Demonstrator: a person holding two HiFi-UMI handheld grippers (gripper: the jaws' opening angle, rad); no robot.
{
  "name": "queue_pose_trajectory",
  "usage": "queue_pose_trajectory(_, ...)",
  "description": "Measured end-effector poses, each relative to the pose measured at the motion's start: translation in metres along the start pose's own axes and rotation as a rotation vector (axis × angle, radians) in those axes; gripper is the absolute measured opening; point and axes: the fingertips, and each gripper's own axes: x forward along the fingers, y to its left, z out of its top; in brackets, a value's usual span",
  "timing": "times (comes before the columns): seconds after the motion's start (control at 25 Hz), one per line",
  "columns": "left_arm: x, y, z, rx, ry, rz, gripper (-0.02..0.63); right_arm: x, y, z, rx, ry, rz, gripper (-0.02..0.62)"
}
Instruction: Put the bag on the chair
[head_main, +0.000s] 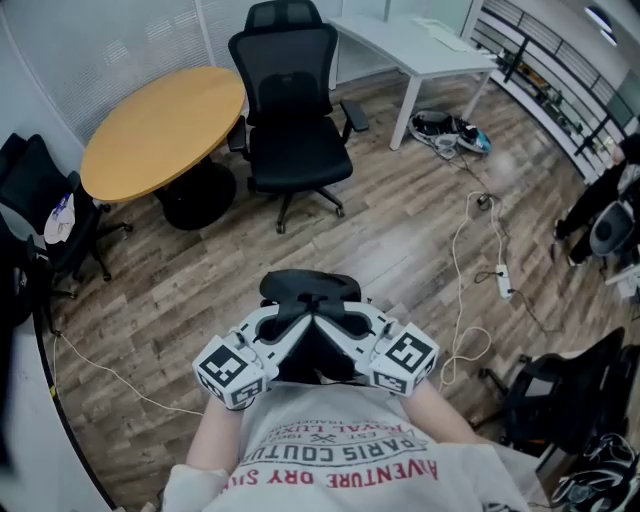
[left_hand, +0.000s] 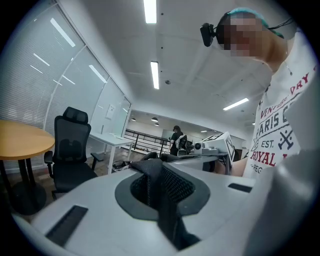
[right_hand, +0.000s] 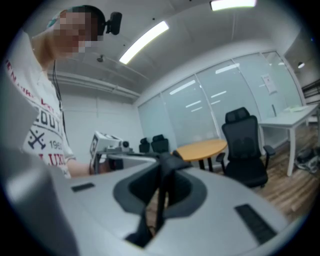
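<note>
**Against our T-shirt (head_main: 345, 455), the black bag (head_main: 308, 288) is in hand but not yet on the office chair (head_main: 295, 150)**

We hold the black bag close to our chest, near the 6 o'clock edge of the head view, gathered between the two tools. Our left gripper (head_main: 285, 322) is clenched on a mesh-faced strap of it; in the left gripper view the dark webbing runs straight through the notch between the pressed-together jaws. Our right gripper (head_main: 345, 322) is likewise clamped on a thinner black strap, which its own view shows pinched in the jaw line and trailing down toward us.

So the pick-up looks done, as far as we can judge, and the whole delivery is left. The office chair stands at 12 o'clock, well apart from us across the wood floor (head_main: 400, 250), its seat bare and turned roughly our way. From where we stand, the round wooden table (head_main: 165, 125) lies at 11 o'clock and the white desk (head_main: 415, 45) at 1 o'clock. A white cable (head_main: 465, 260) snakes over the boards at 3 o'clock, off the straight path, we think. We reckon we must walk up, lift the bag over the seat's front edge, set it down and release both claws.

As for pose, our hands sit just beside each other. The jaw ends angle inward, so the tools form a V pointing to 12 o'clock, with the marker cubes out at 7 and 5 o'clock. Both grippers lie close to level, tipped a touch downward, forearms drawn in against our body.
</note>
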Motion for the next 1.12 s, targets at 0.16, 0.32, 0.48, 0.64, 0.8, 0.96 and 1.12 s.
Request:
queue_pose_trajectory(0.16, 0.009, 0.036, 0.010, -0.023, 0.005, -0.012, 0.049, 0.025, -0.025, 0.010, 0.015, 0.006, -0.001, 0.044)
queue_pose_trajectory(0.32, 0.024, 0.082, 0.027, -0.018, 0.013, -0.048, 0.049, 0.056, -0.062, 0.027, 0.021, 0.009, -0.028, 0.044)
queue_pose_trajectory(0.48, 0.041, 0.132, 0.048, -0.007, 0.016, -0.099, 0.049, 0.089, -0.101, 0.049, 0.026, -0.007, -0.066, 0.044)
queue_pose_trajectory(0.64, 0.055, 0.184, 0.068, 0.021, 0.021, -0.153, 0.049, 0.127, -0.142, 0.070, 0.033, -0.023, -0.118, 0.044)
queue_pose_trajectory(0.8, 0.068, 0.230, 0.085, 0.049, 0.039, -0.203, 0.049, 0.161, -0.177, 0.088, 0.039, -0.027, -0.170, 0.044)
queue_pose_trajectory(0.96, 0.081, 0.264, 0.101, 0.053, 0.038, -0.214, 0.049, 0.183, -0.205, 0.104, 0.022, -0.028, -0.193, 0.044)
queue_pose_trajectory(1.12, 0.101, 0.293, 0.107, 0.019, 0.019, -0.191, 0.049, 0.197, -0.239, 0.112, 0.014, -0.007, -0.184, 0.044)
